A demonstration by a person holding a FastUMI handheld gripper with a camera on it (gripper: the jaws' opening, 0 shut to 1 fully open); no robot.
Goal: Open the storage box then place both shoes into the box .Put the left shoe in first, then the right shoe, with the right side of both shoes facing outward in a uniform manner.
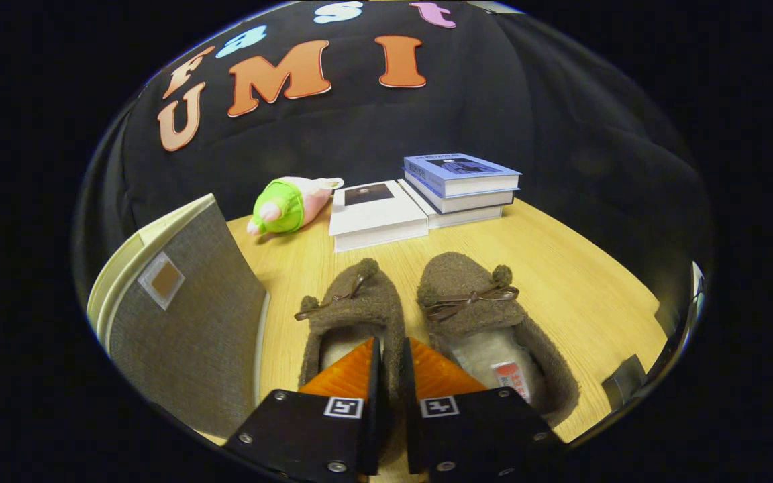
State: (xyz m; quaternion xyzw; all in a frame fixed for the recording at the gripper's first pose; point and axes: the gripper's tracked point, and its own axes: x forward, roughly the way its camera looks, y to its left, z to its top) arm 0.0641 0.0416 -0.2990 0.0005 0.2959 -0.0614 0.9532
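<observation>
Two slippers side by side on the table (581,268), toes toward 12 o'clock. Tongs (390,376) nearly closed, seemingly pinching the right wall of the left shoe (353,315); right shoe (487,322) at 1 o'clock, untouched. Storage box (185,315) at 9 o'clock, lid apparently raised. Next: lift, swing left, set inside. Insole label present, too small to read.

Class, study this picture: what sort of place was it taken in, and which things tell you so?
Probably a staged booth, not a lived-in room: a wooden table against a black cloth wall, with slippers, books and a storage box. The gripper is shut on the left slipper.
</observation>
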